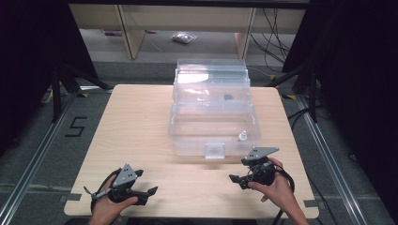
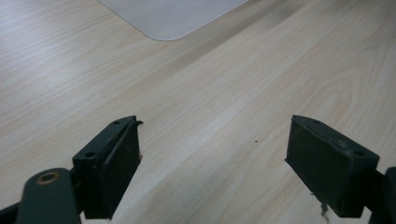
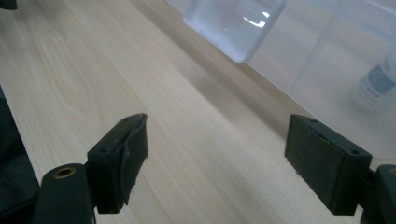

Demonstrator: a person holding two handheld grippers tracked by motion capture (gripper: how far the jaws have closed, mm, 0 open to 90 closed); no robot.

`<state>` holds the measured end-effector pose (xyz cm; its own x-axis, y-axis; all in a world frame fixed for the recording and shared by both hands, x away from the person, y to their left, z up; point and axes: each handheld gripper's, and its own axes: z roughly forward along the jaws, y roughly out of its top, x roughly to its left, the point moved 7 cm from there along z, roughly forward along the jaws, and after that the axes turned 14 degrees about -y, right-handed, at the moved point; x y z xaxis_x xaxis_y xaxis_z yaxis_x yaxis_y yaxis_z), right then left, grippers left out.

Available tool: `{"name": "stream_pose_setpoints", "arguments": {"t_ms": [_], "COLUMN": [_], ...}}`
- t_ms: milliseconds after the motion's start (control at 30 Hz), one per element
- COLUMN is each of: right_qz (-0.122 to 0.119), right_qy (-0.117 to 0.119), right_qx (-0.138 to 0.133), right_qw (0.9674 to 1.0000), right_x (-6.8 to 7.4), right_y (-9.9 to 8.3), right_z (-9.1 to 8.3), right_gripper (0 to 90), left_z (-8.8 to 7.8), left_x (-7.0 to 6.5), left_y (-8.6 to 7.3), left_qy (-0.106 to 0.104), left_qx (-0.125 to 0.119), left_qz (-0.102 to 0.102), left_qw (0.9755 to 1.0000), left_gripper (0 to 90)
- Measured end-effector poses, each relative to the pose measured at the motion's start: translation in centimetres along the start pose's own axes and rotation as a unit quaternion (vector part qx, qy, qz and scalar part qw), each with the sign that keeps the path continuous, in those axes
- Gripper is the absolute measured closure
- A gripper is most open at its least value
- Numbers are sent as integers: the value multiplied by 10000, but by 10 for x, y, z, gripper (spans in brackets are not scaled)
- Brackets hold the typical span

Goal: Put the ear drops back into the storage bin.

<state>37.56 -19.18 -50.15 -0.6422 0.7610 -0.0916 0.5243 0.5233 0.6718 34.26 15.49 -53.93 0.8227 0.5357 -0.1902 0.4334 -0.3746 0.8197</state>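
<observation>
A clear plastic box [image 1: 213, 124] stands open in the middle of the wooden table [image 1: 136, 131], its lid raised at the back. A small white bottle [image 1: 242, 136] stands inside near the front right, and shows through the box wall with a blue label [image 3: 376, 84]. A small dark object [image 1: 228, 97] lies farther back in the box. My left gripper [image 1: 149, 193] rests near the table's front left, open and empty [image 2: 212, 140]. My right gripper [image 1: 237, 181] sits in front of the box's right corner, open and empty [image 3: 215, 135], beside the front latch [image 3: 233, 28].
The box's front latch [image 1: 215, 151] juts toward the table's front edge. A pale rounded corner [image 2: 168, 18] shows at the top of the left gripper view. Wooden furniture legs and cables stand on the floor beyond the table. Dark tripod legs flank both sides.
</observation>
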Motion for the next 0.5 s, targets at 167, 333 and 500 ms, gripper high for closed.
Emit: {"name": "stream_pose_setpoints", "arguments": {"t_ms": [167,333,500], "right_qz": [-23,24,-6], "right_qy": [-80,-115,-111], "right_qx": [-2,-25,-17], "right_qw": [10000,9999,9999], "right_x": [-3,-2,0], "right_y": [-4,-7,-11], "right_z": [-2,-4,-4], "right_gripper": [216,211,195], "left_z": [0,0,0], "left_x": [1,0,0], "left_y": [0,0,0], "left_qy": [17,6,10], "left_qx": [31,-9,-11], "left_qz": [44,6,6], "left_qw": [10000,10000,10000], "left_gripper": [169,169,169]}}
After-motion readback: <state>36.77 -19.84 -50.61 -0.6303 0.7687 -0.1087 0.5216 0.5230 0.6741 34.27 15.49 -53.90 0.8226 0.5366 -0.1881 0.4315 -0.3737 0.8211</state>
